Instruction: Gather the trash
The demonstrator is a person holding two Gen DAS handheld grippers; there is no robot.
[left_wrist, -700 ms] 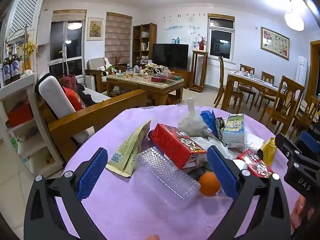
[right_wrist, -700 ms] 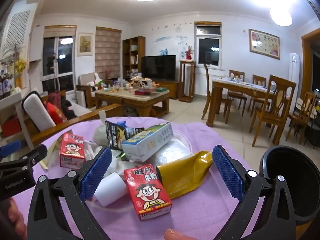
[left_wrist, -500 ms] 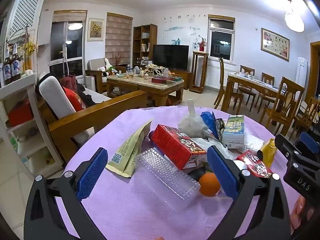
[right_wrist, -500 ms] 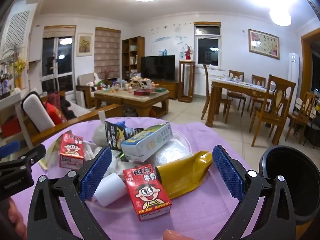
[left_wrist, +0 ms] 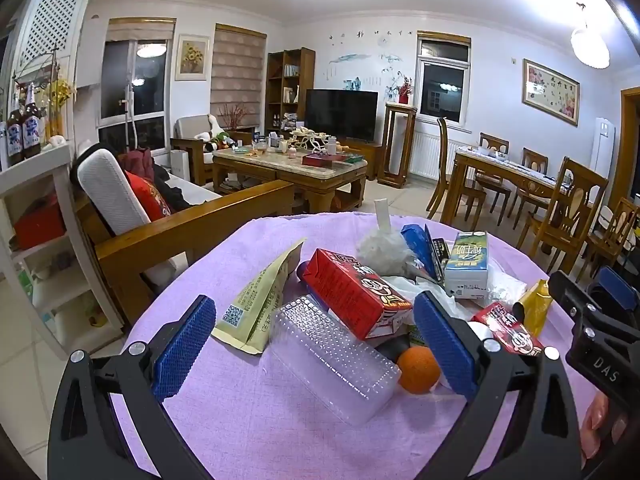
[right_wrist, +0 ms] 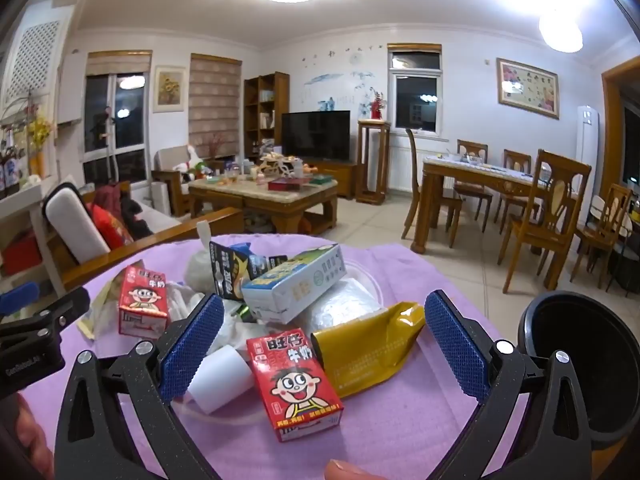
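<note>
Nothing has shifted in the last moment: both your claws hang where they were, and the litter on the worktop (left_wrist: 224,432) lies undisturbed, so the collecting has not yet begun.

Start at your left. Your left claw (left_wrist: 314,346) stands spread wide and empty, tilted down over the purple cloth. Between its pads lie the pale green packet (left_wrist: 260,300), the clear plastic tray (left_wrist: 336,356) and, resting on the tray's far end, a red milk carton (left_wrist: 356,296). An orange (left_wrist: 418,368) sits just beside the right pad. Beyond them are a white crumpled bag (left_wrist: 384,252) and a blue-and-white carton (left_wrist: 466,264).

Move across to your right claw (right_wrist: 324,346): it too is fully open and grips nothing. A second red milk carton (right_wrist: 296,380) lies between its pads, with a white paper roll (right_wrist: 220,376) touching the carton's left side and a yellow wrapper (right_wrist: 368,348) on the right. At the far right, off the worktop's edge, the black bin (right_wrist: 580,368) stands open-mouthed.

Since neither claw has committed, you are free to choose. The red carton under your right claw looks the easiest first pick, being stiff, central and near the bin.
</note>
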